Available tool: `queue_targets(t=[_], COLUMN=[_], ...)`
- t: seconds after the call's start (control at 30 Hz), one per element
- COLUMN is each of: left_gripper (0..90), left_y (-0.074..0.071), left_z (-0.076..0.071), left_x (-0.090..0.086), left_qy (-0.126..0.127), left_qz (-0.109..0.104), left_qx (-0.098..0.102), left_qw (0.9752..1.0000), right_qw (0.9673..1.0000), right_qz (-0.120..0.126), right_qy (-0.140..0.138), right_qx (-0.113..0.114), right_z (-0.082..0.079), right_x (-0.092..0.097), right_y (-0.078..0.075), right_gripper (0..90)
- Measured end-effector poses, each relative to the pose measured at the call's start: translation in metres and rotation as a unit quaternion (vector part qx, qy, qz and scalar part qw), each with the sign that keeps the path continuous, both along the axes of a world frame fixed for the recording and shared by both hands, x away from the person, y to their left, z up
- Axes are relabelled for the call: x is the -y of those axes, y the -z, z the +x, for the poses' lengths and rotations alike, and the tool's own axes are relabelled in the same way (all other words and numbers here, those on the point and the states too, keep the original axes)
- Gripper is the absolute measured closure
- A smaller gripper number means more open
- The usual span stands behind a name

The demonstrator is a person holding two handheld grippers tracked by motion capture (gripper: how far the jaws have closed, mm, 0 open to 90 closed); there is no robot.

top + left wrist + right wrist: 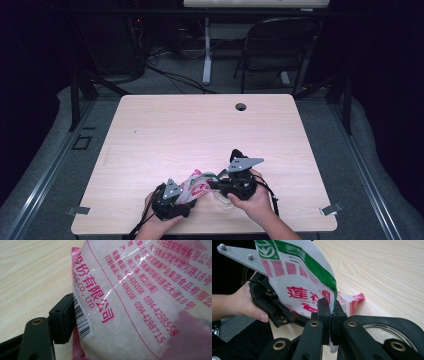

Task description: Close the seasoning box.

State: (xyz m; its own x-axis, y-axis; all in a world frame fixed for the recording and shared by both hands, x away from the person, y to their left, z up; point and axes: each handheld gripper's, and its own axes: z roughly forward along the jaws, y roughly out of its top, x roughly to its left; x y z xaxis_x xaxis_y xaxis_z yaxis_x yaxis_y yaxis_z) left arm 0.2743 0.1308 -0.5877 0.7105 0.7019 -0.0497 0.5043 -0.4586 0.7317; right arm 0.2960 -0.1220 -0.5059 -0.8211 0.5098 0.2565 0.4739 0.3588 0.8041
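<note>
A plastic bag point(196, 184) of white grains, printed in pink and green, hangs just above the table's front edge between my two grippers. In the right gripper view my right gripper point(331, 307) is shut on the bag's point(297, 277) thin lower edge. My left gripper point(184, 198) holds the bag's other end. In the left gripper view the bag point(140, 302) presses against the one black finger point(62, 317) that shows, and the other finger is hidden behind it.
A clear glass dish point(384, 333) lies on the wooden table point(200, 125) under my right gripper. A cable hole point(241, 106) sits near the far edge. Beyond the table stand a folding chair point(280, 45) and a desk leg point(206, 50).
</note>
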Motion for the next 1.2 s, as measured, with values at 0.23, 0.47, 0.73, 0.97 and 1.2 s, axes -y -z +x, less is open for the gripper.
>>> queue_targets(t=[0.23,0.47,0.73,0.97,1.2], left_gripper=[27.3,29.3,33.7,37.2,41.0], left_y=[0.0003,0.0005,0.0003,0.0000,-0.0005], left_z=[0.0020,0.0022,0.0013,0.0007,-0.0001], left_x=[0.0039,0.0064,0.0065,0.0066,0.0065], left_qy=[0.000,-0.004,-0.007,-0.006,-0.003], left_qz=[0.011,0.018,0.019,0.019,0.024], left_qx=[0.003,0.010,0.014,0.015,0.021], left_qw=[0.9999,0.9998,0.9997,0.9997,0.9995], right_qw=[1.0000,1.0000,1.0000,1.0000,1.0000], right_qz=[0.002,0.002,0.002,0.002,0.005], right_qy=[0.003,0.002,0.002,0.002,0.002], right_qx=[-0.001,0.000,0.000,0.001,-0.001], right_z=[-0.0004,-0.0008,-0.0006,-0.0006,-0.0006], right_x=[0.0004,0.0004,0.0008,0.0013,0.0020], right_y=[0.0011,0.0013,0.0011,0.0005,-0.0002], right_gripper=[89.5,89.5,89.5,89.5,89.5])
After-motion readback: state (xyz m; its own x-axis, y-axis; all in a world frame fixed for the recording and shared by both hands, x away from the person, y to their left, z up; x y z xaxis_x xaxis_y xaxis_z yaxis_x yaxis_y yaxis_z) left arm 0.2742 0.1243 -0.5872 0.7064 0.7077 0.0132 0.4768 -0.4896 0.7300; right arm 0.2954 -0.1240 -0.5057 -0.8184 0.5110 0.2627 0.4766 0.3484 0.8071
